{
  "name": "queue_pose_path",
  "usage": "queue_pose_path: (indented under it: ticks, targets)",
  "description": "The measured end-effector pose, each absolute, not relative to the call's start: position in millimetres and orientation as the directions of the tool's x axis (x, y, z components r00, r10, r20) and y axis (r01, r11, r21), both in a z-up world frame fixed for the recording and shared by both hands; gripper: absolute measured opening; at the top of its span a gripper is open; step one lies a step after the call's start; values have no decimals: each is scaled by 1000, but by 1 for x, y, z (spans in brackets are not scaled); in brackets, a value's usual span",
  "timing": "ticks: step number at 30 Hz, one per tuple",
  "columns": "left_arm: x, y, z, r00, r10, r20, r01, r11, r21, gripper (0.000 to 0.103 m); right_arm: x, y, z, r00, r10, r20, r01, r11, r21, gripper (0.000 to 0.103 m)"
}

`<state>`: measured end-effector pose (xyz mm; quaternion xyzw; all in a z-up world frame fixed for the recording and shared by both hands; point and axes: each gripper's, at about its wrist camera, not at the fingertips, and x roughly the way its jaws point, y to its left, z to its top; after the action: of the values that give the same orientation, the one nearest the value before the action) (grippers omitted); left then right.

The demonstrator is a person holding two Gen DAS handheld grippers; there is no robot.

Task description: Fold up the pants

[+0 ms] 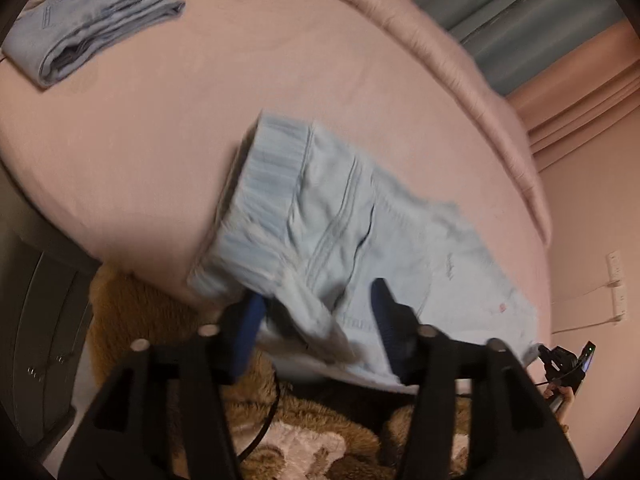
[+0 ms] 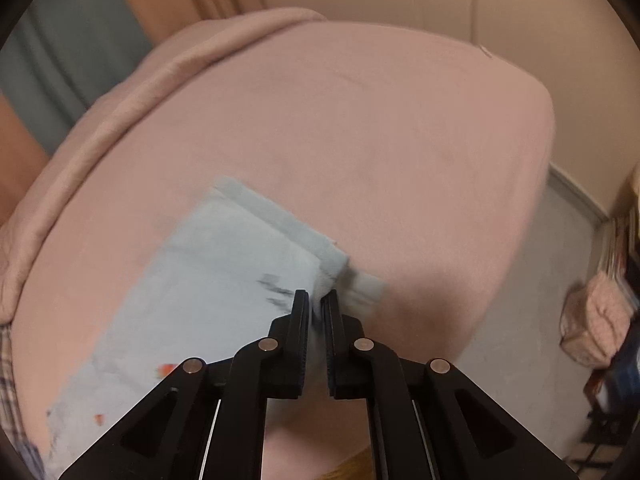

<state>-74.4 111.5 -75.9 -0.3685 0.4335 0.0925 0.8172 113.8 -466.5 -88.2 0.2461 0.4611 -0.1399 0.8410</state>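
Light denim pants [image 1: 360, 240] spread on the pink bed [image 1: 160, 140], near its edge, not yet folded; left claw [image 1: 318, 304] wide around the waistband end, right claw [image 2: 315, 304] pinched narrow on a hem corner; another pair [image 1: 92, 20] folded beyond.

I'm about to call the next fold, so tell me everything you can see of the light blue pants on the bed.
The light blue pants are pale, soft denim-like cloth with a ribbed elastic waistband, stitched seams and small reddish marks. They lie spread on the pink bed cover, the near part overhanging the bed's edge. The left gripper straddles the cloth near the waistband, jaws open. The right gripper has a hem corner between nearly shut jaws. Both views are blurred.
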Motion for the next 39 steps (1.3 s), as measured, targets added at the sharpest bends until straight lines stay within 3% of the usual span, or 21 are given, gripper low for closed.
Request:
queue_pose_path:
  ticks: [1,3,7,9,13,18,22,23,24,25,32,39]
  targets:
    - [-73,119,-76,603,-153,-783,-482,711,-511,58,118,-452,-77,552,17,-833,413,863,291,12]
    - [-72,130,-77,595,-136,-792,-501,707,-498,58,125,-423,-60,572,80,-817,315,898,308,30]
    - [-67,142,-82,612,-133,-780,-502,697,-513,52,149,-325,-34,557,303,-773,15,927,374,33]
    - [-68,148,-87,604,-118,-788,-518,694,-501,17,160,-276,-33,495,415,-764,-111,902,418,33]
    - [-78,148,-94,583,-121,-803,-532,690,-491,15,184,-169,-42,305,569,-764,-305,818,488,33]
    - [-85,146,-93,583,-131,-802,-526,692,-495,15,200,-80,-58,146,575,-805,-411,775,479,33]
    - [-80,147,-95,575,-126,-808,-523,703,-482,15,195,-61,-69,70,550,-832,-455,760,465,33]
    - [-78,147,-96,574,-128,-809,-522,704,-481,15,192,-60,-69,60,539,-840,-464,761,454,30]
    - [-75,147,-97,573,-130,-810,-521,704,-482,15,189,-60,-70,61,525,-849,-479,762,437,12]
    - [-75,148,-97,572,-132,-810,-521,704,-483,15,189,-59,-66,78,527,-846,-498,756,425,4]
    - [-73,152,-100,572,-147,-807,-522,693,-497,16,201,-58,-44,272,494,-826,-486,811,325,0]
    - [-70,149,-98,567,-129,-813,-521,709,-476,17,203,-63,-65,179,502,-846,-453,805,382,1]
